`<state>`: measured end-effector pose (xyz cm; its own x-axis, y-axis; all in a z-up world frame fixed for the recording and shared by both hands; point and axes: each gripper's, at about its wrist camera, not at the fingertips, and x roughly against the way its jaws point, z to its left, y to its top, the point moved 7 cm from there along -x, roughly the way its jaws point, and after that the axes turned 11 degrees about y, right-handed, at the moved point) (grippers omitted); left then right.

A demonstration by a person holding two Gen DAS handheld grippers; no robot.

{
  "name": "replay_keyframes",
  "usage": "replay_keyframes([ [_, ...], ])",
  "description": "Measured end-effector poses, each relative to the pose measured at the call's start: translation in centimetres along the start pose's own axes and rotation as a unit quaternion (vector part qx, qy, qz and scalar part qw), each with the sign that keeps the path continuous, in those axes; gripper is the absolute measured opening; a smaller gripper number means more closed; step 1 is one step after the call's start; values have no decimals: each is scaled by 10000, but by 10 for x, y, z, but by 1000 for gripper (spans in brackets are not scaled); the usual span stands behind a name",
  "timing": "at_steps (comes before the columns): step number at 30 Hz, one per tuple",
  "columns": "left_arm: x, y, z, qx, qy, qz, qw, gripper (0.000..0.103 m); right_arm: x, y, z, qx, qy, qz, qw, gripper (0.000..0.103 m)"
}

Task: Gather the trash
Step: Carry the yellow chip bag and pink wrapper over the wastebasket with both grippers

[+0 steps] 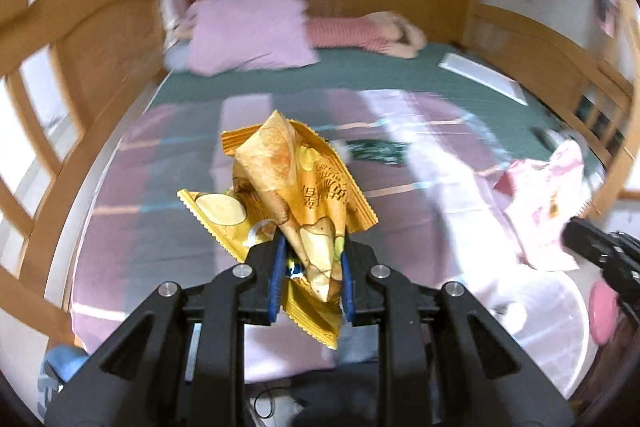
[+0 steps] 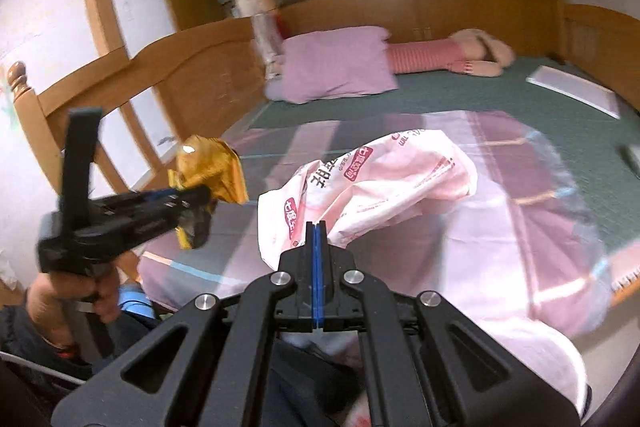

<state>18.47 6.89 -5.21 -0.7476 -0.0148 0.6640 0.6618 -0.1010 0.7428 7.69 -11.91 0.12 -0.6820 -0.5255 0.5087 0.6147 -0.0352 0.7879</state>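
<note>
I am looking over a bed (image 1: 400, 71) with a green sheet and a pink-and-purple striped blanket (image 1: 168, 203), set in a wooden frame. My left hand-held gripper (image 1: 311, 259) is clamped on a crumpled yellow potato chip bag (image 1: 288, 187), which hangs in the air above the blanket between the blue pads (image 1: 276, 275). My right hand-held gripper (image 2: 316, 239) has its jaws pressed fully together, pinching the edge of a pink-and-white plastic snack bag (image 2: 380, 179) that also hangs lifted over the blanket. In the right wrist view, the left tool shows at the left, with a hand (image 2: 76, 295) around its grip. At the head of the bed lie a lilac pillow (image 2: 336, 67) and a plush toy in a red striped top (image 2: 452, 57). A white flat object (image 2: 572, 91) rests on the green sheet at the far right.
</note>
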Motion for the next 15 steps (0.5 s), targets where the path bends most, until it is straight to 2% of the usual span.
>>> replay_keyframes([
  [3, 26, 0, -42, -317, -255, -157, 9990, 23, 34, -12, -21, -130, -240, -121, 9996, 1],
  [8, 52, -8, -87, -721, -520, -266, 9957, 23, 67, -33, -43, -300, -490, -185, 9982, 1],
  [15, 66, -28, -122, -1011, -876, -124, 9909, 23, 90, -76, -72, -698, -748, -13, 9948, 1],
])
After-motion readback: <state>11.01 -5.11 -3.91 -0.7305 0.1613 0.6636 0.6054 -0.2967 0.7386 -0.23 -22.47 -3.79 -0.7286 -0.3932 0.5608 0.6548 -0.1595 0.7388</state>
